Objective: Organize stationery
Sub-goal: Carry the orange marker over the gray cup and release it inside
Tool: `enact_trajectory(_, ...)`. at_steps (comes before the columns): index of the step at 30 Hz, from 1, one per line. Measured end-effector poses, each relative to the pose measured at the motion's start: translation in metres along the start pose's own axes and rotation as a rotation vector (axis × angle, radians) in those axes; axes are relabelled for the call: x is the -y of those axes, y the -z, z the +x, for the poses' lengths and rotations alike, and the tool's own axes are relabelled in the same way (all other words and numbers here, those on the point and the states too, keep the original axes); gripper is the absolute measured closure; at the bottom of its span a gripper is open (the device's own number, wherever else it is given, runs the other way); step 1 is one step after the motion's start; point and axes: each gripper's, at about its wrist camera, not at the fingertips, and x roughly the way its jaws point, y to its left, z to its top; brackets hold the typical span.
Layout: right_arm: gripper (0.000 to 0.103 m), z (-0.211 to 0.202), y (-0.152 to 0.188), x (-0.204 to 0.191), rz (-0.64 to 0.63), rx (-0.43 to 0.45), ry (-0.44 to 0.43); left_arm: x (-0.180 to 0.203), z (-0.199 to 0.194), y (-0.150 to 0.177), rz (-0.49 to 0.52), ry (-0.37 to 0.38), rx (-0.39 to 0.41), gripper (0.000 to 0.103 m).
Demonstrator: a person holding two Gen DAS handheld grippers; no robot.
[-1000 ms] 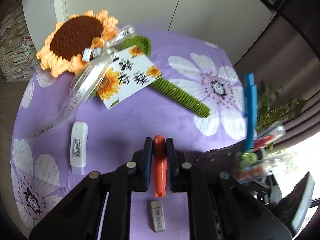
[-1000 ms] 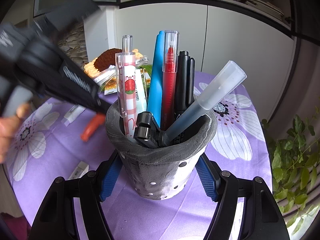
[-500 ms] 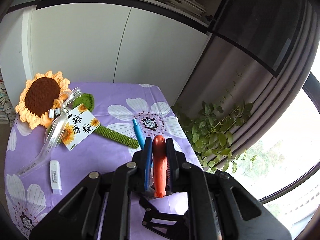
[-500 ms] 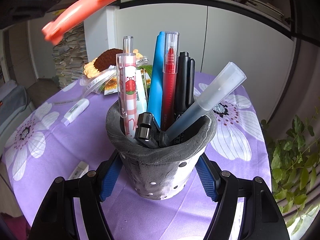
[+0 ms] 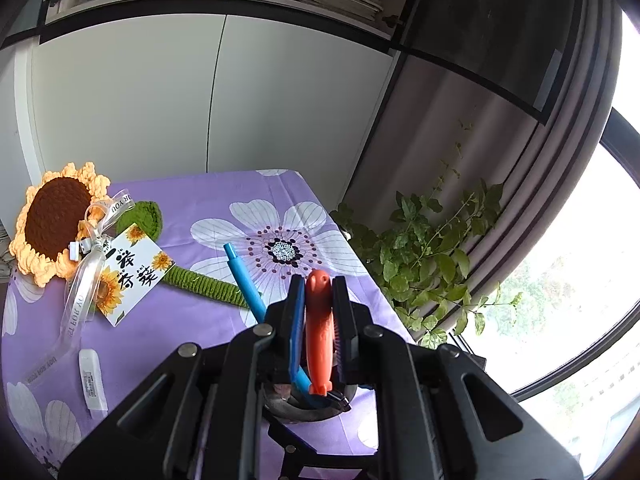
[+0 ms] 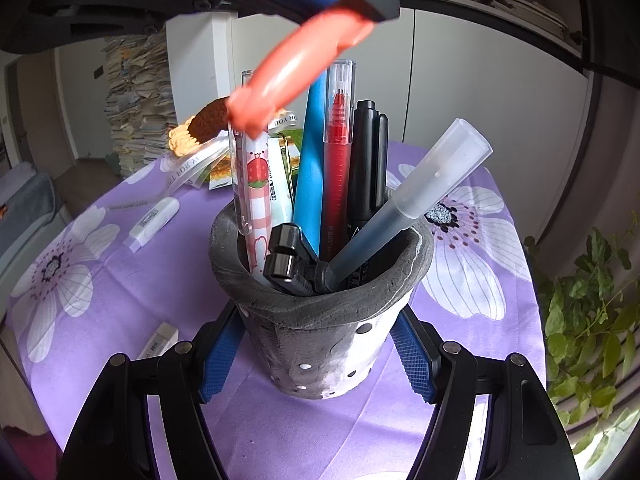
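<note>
The orange pen hangs slanted above the grey pen holder, its free end low and just over the pens already standing in it, its other end pinched in the left gripper, whose jaws are nearly closed on the barrel. From that gripper the holder's mouth lies directly beneath, so the pen probably must be tipped upright to drop in. The right gripper clamps the holder's sides on the purple-clothed tabletop.
</note>
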Motion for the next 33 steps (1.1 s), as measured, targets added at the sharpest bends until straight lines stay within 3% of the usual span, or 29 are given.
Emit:
enact_trajectory(11,0.031,0.000,-0.001,-0.002,-0.006,-0.002,0.008,0.005,-0.005,0.015,0.080,0.005,0.071,0.091)
enact_trajectory(33,0.031,0.001,0.000,-0.006,-0.011,-0.008,0.014,0.007,-0.003,0.023,0.157,-0.072,0.010,0.089)
